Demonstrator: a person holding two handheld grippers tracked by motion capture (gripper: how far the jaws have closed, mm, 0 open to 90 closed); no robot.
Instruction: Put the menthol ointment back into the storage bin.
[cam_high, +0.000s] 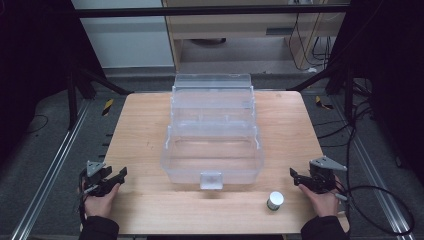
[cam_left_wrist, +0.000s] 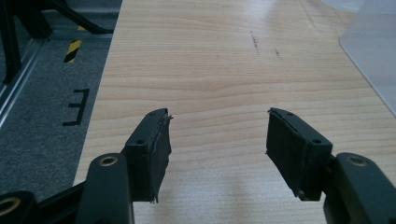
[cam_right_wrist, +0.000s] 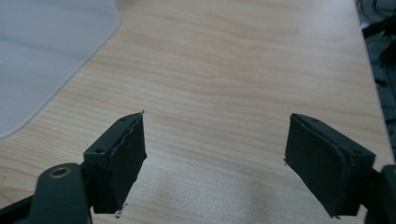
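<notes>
Left gripper (cam_high: 121, 174) sat at the table's (cam_high: 140, 125) near-left edge, jaws spread, empty. Clear tiered box (cam_high: 212, 150) stood mid-table, lid open. Small white-capped jar (cam_high: 274, 200), probably the piece to be stowed, stood near the front edge right of the box latch. Right gripper (cam_high: 294, 176) lay just beyond it, jaws spread, empty. Best approach: straddle the jar squarely and close low on its body.

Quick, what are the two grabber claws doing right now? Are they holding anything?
Left gripper: open, holding nothing, above the bare wooden table.
Right gripper: open, holding nothing too.
</notes>
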